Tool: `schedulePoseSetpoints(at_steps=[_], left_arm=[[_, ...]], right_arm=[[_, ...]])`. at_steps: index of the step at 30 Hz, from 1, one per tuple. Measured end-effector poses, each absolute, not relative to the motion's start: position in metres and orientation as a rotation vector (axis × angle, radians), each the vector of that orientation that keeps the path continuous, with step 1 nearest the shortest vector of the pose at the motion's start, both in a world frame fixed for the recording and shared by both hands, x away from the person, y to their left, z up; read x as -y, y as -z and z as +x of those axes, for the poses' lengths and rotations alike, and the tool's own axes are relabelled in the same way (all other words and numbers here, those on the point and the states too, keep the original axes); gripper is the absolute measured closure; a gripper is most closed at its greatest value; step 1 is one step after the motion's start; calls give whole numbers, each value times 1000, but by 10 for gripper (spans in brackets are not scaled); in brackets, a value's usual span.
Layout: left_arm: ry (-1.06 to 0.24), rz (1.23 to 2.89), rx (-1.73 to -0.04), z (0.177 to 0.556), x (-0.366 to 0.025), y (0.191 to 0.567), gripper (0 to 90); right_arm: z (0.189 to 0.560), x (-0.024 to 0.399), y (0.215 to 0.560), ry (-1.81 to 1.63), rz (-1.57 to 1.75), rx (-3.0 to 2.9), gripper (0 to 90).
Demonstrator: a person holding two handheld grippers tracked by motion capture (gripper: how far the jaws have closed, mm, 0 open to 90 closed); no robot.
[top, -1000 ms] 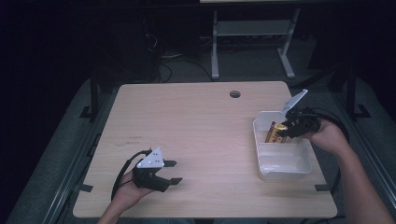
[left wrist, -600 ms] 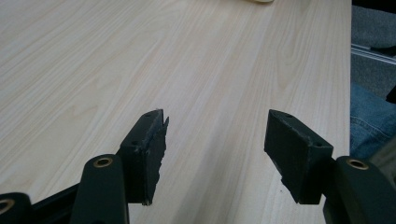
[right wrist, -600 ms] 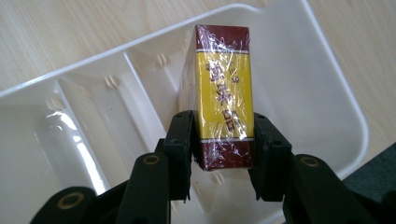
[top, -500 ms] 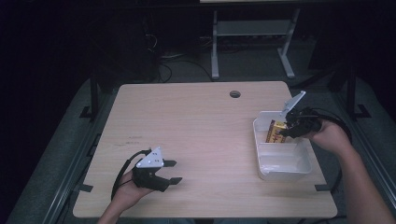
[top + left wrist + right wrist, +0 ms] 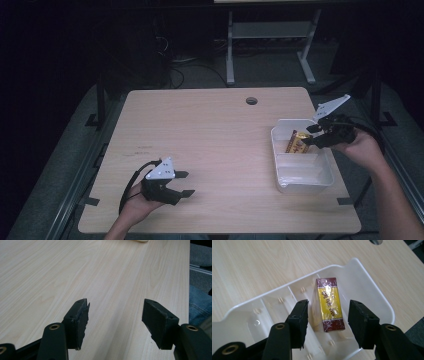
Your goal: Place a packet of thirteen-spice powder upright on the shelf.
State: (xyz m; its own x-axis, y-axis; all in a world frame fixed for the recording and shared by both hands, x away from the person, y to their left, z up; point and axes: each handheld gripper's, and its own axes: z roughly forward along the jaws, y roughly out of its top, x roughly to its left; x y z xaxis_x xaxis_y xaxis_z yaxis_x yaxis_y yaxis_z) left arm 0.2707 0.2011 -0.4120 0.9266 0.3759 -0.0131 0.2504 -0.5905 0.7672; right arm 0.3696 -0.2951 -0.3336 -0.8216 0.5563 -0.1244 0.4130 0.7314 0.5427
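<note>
Yellow-and-maroon wrapped box [image 5: 329,305] lies in white divided tray's [image 5: 372,287] far compartment.

We saw each black gripper [image 5: 186,183] topped by a grey three-cornered plate [image 5: 161,170], brass rivets [image 5: 279,326] at the jaws, a black cable [image 5: 131,181] trailing.

The white plastic divided tray [image 5: 302,174] lies on the light wooden counter [image 5: 215,145], at its right edge. Within the tray's far compartment rests the yellow-and-maroon rectangular packet [image 5: 295,142]. Well left of the tray, near the counter's front edge, sits the left gripper [image 5: 184,183].
</note>
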Motion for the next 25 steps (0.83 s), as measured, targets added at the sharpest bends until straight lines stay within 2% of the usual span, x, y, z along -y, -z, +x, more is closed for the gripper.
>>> schedulePoseSetpoints(at_steps=[12, 25], left_arm=[[-198, 2229, -458, 272, -203, 412, 350], [-207, 2224, -468, 273, -206, 411, 335]], right_arm=[[341, 307, 324, -858, 753, -2605, 464], [310, 313, 331, -928, 745, -2593, 422]])
